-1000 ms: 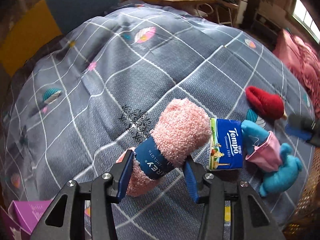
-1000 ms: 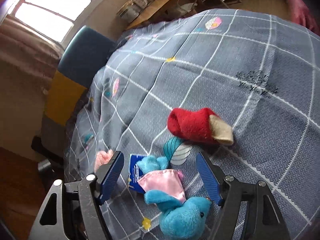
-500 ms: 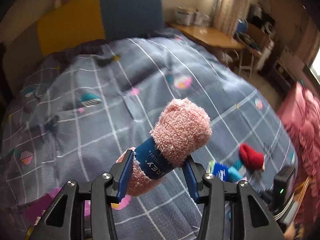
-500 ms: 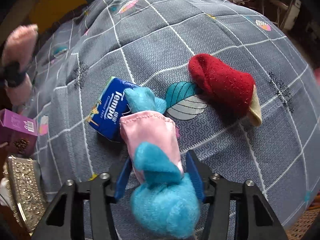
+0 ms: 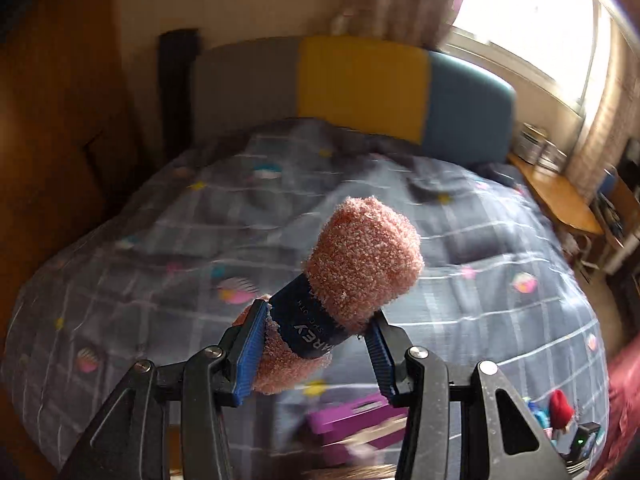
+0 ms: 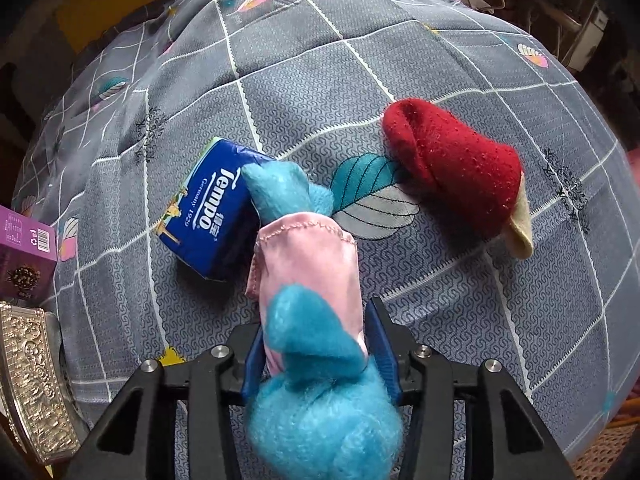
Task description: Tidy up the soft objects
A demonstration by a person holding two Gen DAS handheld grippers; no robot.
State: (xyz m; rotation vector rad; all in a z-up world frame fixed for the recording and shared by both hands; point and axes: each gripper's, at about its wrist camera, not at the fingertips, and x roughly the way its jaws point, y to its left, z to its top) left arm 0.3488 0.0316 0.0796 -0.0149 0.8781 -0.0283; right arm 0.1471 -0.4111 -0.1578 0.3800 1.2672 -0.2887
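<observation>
Left gripper (image 5: 316,336): I hold it above the bed, its blue pads pinching the pink roll across the dark band.
Pink roll (image 5: 360,264): a fuzzy rolled cloth with a navy paper band; it sticks up and away from my jaws, clear of the quilt, its far end free.
Right gripper (image 6: 318,354): pointed steeply down at the bed; its jaws have just been closing and now press on both sides of the blue toy.
Blue toy (image 6: 316,364): a fluffy blue plush in a pink satin dress (image 6: 308,252), squeezed between my pads at the waist; its far blue tip lies over the edge of the tissue pack.
Tissue pack (image 6: 208,208): a blue Tempo pack lying flat on the quilt, just left of the toy and touching it.
Red sock (image 6: 452,168): a rolled red sock with a cream toe, lying on the quilt to the right of the toy and apart from it.
Quilt (image 6: 360,60): grey, with white grid lines and small leaf and feather prints; it covers the whole bed.
Purple box (image 6: 24,248): at the left edge of the bed in the right view; in the left view it shows blurred below my jaws.
Headboard (image 5: 360,80): grey, yellow and blue panels at the far end of the bed, with a bright window (image 5: 532,20) to its right.
Embossed metal box (image 6: 32,380): near left corner of the right view, beside the bed edge.
</observation>
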